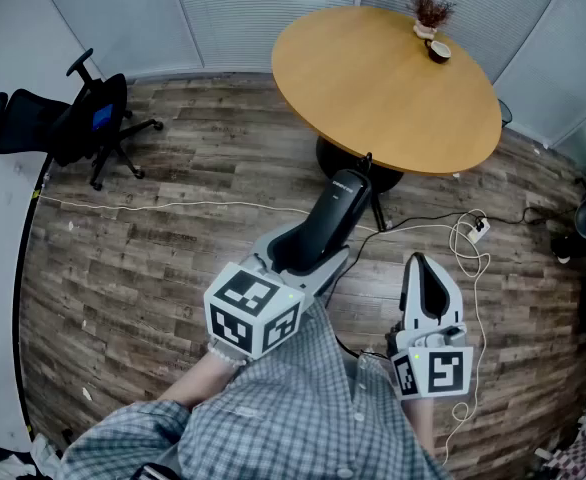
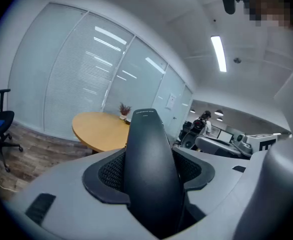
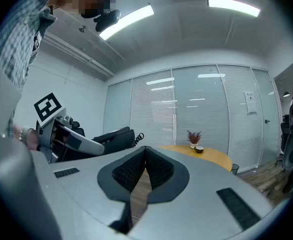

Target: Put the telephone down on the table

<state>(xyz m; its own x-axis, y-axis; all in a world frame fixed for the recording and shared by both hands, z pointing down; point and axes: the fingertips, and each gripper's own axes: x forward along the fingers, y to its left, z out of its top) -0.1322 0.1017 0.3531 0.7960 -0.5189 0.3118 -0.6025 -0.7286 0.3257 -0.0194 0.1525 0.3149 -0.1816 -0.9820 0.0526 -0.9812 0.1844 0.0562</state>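
telephone [image 1: 335, 213] clamped in left hand-held gripper [image 1: 308, 258], aimed at surface [image 1: 373, 78] at 1 o'clock, likely for set-down; right hand-held gripper [image 1: 425, 273] clenched empty, clear at 4 o'clock.

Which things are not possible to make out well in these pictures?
- Lower end of the telephone: in the left gripper view it sinks inside the left gripper and the bottom edge cuts it off.
- Print on the telephone's tip: left gripper view, too small to read.
- Dish beside the plant on the table: head view, too small to tell its contents.
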